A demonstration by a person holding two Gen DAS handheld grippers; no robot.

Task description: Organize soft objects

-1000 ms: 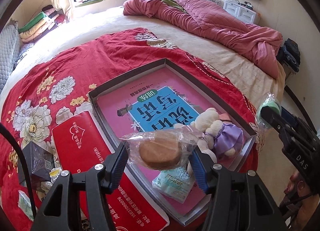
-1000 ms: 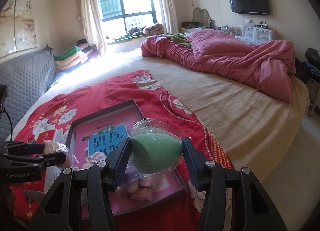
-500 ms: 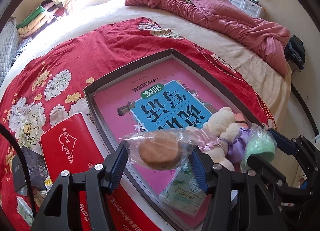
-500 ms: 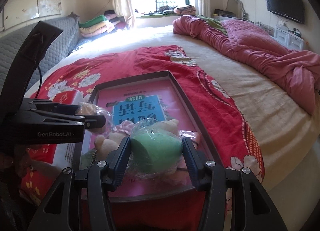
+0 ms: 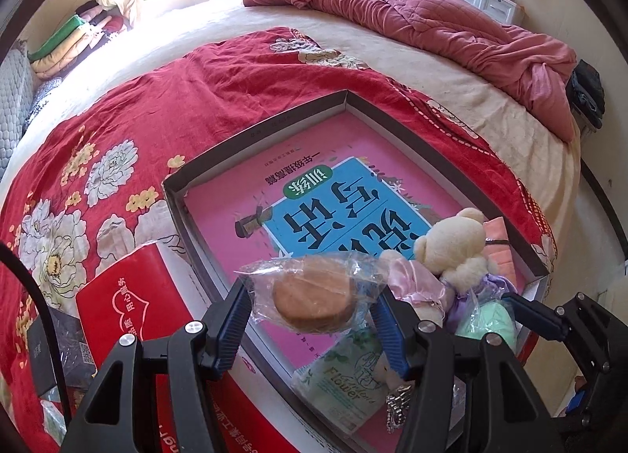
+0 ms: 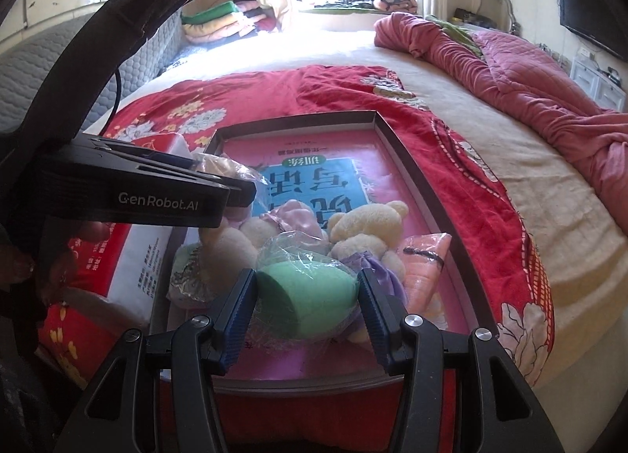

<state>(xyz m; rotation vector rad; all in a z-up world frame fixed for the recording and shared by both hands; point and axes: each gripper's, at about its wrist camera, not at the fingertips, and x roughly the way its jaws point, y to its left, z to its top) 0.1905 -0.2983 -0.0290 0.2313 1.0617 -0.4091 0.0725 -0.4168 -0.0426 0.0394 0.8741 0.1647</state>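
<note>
Left tongs (image 5: 312,310) pinching bagged brown puff (image 5: 314,298), right tongs (image 6: 306,298) pinching bagged green sponge (image 6: 306,296), both over tray (image 5: 251,135) beside plush bear (image 5: 451,247).

The left gripper (image 5: 314,306) pinches a brown sponge (image 5: 313,304) wrapped in clear plastic above a shallow box (image 5: 251,135) on a red flowered blanket (image 5: 117,131). Inside lie a pink book (image 5: 333,194), a plush bear (image 5: 451,253) and a tissue packet (image 5: 341,386). At lower right, the right gripper (image 5: 494,319) clamps a green sponge (image 5: 488,325).
</note>
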